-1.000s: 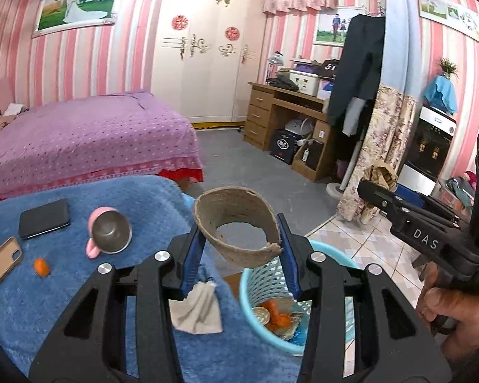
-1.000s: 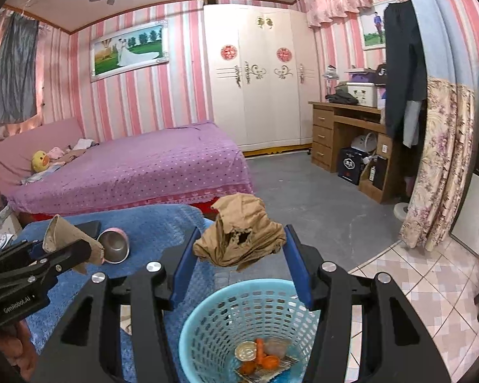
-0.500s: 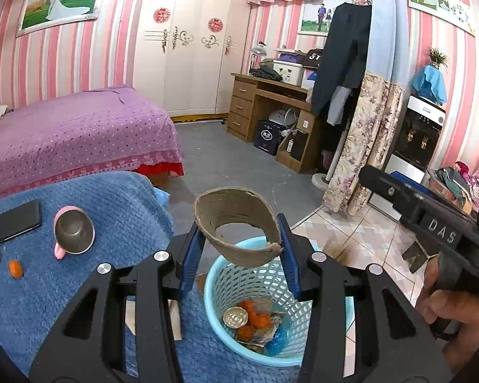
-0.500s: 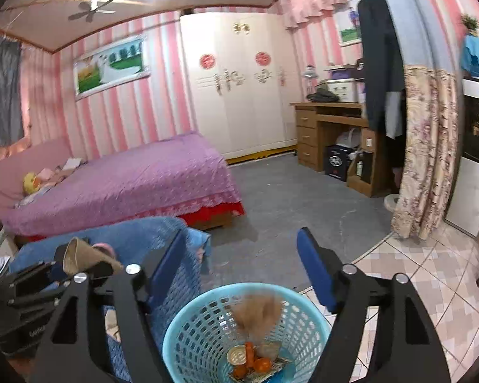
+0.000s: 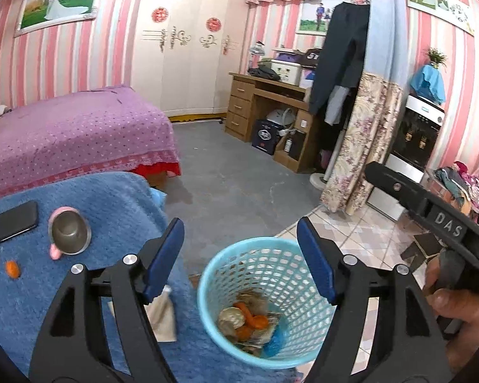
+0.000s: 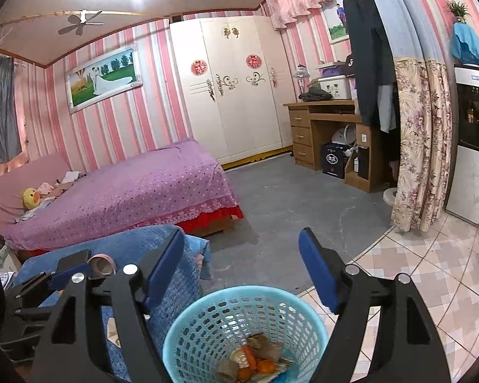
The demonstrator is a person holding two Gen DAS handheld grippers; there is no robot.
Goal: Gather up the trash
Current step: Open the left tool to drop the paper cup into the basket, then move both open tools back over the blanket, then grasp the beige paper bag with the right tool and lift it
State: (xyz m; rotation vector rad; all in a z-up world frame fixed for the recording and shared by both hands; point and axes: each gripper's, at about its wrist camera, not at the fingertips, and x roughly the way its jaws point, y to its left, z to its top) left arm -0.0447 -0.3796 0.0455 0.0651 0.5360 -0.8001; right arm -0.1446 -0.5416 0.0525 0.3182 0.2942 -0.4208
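Pink-and-white striped walls [image 6: 118,121] all round. Framed wedding picture [image 6: 103,76] hung above bed with purple dotted spread [image 6: 137,191]. White wardrobe [image 6: 236,95] with red round ornaments stood against far wall. Wooden desk [image 6: 322,127] with drawers beside it, clutter on top. Dark garment [image 6: 367,54] hung by floral curtain [image 6: 421,146]. Grey floor [image 6: 297,198] gave way to patterned tiles [image 6: 431,271] at right. Ceiling fan [image 6: 79,22] overhead, bright glare on ceiling. Grey curtain [image 6: 0,111] at far left.
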